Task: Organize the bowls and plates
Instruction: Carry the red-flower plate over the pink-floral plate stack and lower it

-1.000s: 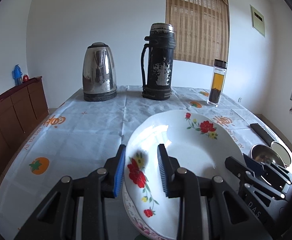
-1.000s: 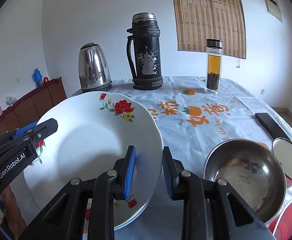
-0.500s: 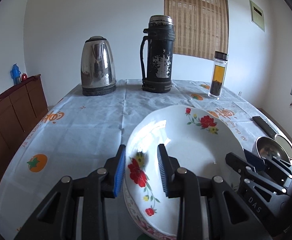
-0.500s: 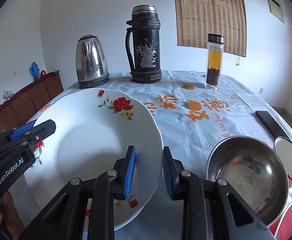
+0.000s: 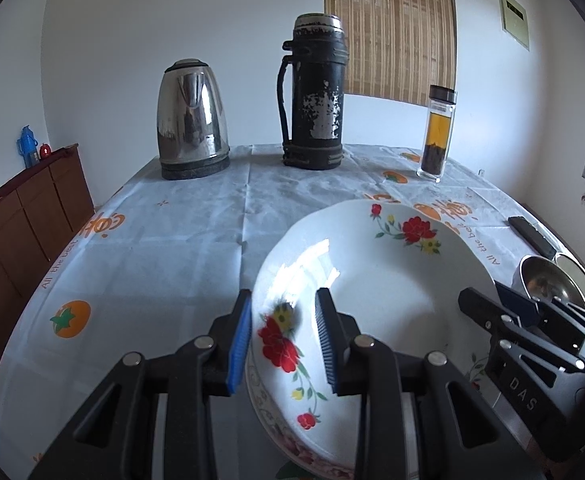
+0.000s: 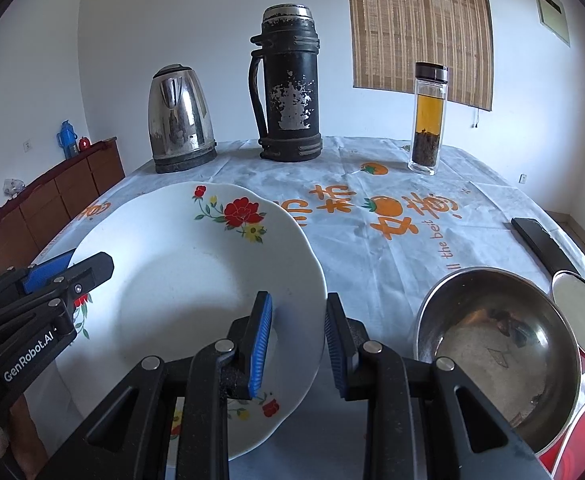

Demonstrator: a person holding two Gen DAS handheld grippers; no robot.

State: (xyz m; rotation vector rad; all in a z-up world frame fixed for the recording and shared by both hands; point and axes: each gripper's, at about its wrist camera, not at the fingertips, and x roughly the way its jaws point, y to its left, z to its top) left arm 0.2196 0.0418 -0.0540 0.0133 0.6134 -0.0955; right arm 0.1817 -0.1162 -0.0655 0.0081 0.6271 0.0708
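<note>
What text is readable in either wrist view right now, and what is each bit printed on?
"GenRobot.AI": side of the left gripper.
"DAS": body of the right gripper.
"All the best": edge of the tablecloth, left side.
"the best": tablecloth, by the big orange characters.
Orange characters: legible as shapes only, not read.
Wall sign: too small.
</note>
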